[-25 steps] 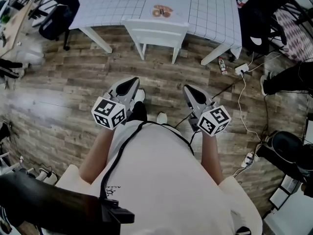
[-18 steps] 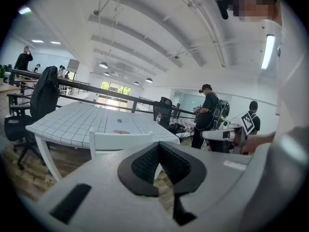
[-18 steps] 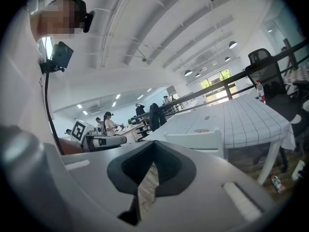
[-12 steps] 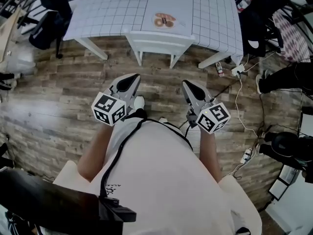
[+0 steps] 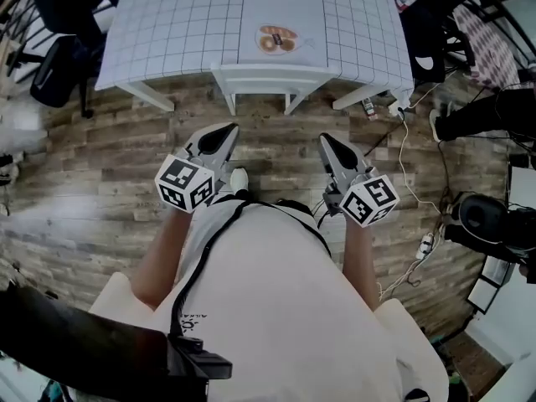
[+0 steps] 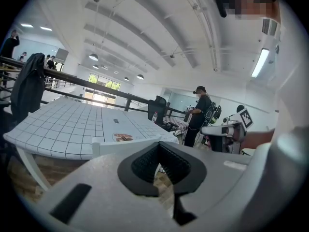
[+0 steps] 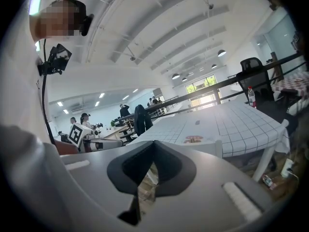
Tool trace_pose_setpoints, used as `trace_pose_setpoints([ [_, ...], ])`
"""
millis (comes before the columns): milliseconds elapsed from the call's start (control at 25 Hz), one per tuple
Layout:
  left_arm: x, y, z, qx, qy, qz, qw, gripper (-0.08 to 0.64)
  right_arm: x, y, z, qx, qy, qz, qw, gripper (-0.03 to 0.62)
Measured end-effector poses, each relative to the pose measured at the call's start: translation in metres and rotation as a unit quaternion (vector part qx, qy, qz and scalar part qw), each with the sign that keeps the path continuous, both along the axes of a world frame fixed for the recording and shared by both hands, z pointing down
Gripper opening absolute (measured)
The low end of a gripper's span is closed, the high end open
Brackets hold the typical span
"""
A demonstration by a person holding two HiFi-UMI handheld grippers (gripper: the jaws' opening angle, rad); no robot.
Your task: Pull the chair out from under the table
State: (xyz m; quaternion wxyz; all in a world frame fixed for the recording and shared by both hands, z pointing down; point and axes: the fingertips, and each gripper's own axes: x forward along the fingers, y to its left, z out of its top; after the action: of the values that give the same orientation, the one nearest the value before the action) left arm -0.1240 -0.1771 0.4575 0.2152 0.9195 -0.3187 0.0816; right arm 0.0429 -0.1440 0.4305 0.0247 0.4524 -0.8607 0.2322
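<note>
The white chair [image 5: 264,78] is tucked under the table [image 5: 167,23], which wears a white grid cloth; only the chair's backrest and rear legs show. My left gripper [image 5: 226,130] and right gripper [image 5: 325,141] are held side by side over the wood floor, a short way in front of the chair and touching nothing. Both are shut and empty. In the left gripper view the closed left gripper [image 6: 157,163] points at the chair's backrest [image 6: 126,144]. The right gripper view has the closed right gripper [image 7: 149,166] aimed left of the chair [image 7: 203,146].
A round printed picture [image 5: 279,38] lies on the table above the chair. Cables and a power strip [image 5: 409,115] and a bottle [image 5: 368,107] lie on the floor at the right. A black office chair [image 5: 59,57] stands at the left, dark bags [image 5: 435,32] at the right.
Both grippers, still shut, have advanced toward the table together. The chair and table now sit closer in front of them.
</note>
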Motion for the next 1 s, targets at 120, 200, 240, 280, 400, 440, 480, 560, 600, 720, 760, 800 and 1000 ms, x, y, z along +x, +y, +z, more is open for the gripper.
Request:
trace_pose_setpoints([
  [120, -0.012, -0.01, 0.006, -0.002, -0.003, 0.016, 0.9999, 0.006, -0.007, -0.011, 0.0, -0.002, 0.001, 0.021, 1.0, 0.006],
  [200, -0.02, -0.015, 0.011, -0.003, -0.007, 0.024, 0.9997, 0.006, -0.013, -0.015, 0.0, -0.002, 0.003, 0.028, 1.0, 0.006],
  [240, -0.024, -0.017, 0.013, -0.003, -0.009, 0.027, 0.9996, 0.006, -0.017, -0.016, 0.001, -0.004, 0.004, 0.029, 1.0, 0.006],
  [280, -0.028, -0.021, 0.015, -0.002, -0.013, 0.028, 0.9995, 0.006, -0.021, -0.017, 0.003, -0.006, 0.007, 0.029, 1.0, 0.006],
  [400, -0.036, -0.033, 0.014, 0.004, -0.018, 0.025, 0.9995, 0.006, -0.032, -0.022, 0.009, -0.014, 0.01, 0.022, 1.0, 0.006],
  [440, -0.038, -0.036, 0.013, 0.003, -0.015, 0.022, 0.9996, 0.006, -0.035, -0.023, 0.009, -0.016, 0.009, 0.02, 1.0, 0.006],
  [480, -0.039, -0.039, 0.014, 0.001, -0.013, 0.02, 0.9997, 0.006, -0.037, -0.025, 0.01, -0.017, 0.007, 0.018, 1.0, 0.006],
  [560, -0.04, -0.044, 0.015, 0.003, -0.019, 0.017, 0.9997, 0.006, -0.036, -0.028, 0.01, -0.017, 0.003, 0.017, 1.0, 0.006],
  [600, -0.038, -0.046, 0.016, 0.009, -0.029, 0.019, 0.9994, 0.006, -0.035, -0.031, 0.01, -0.016, 0.001, 0.016, 1.0, 0.006],
  [720, -0.028, -0.049, 0.016, 0.021, -0.049, 0.022, 0.9983, 0.006, -0.027, -0.036, 0.013, -0.017, -0.004, 0.012, 1.0, 0.006],
  [760, -0.024, -0.051, 0.017, 0.02, -0.049, 0.02, 0.9984, 0.006, -0.024, -0.039, 0.015, -0.018, -0.006, 0.009, 1.0, 0.006],
  [800, -0.021, -0.053, 0.018, 0.019, -0.05, 0.016, 0.9984, 0.006, -0.021, -0.042, 0.016, -0.018, -0.007, 0.006, 1.0, 0.006],
  [1000, -0.003, -0.07, 0.021, 0.03, -0.091, 0.003, 0.9954, 0.006, 0.004, -0.067, 0.017, -0.013, 0.026, -0.028, 0.999, 0.006],
])
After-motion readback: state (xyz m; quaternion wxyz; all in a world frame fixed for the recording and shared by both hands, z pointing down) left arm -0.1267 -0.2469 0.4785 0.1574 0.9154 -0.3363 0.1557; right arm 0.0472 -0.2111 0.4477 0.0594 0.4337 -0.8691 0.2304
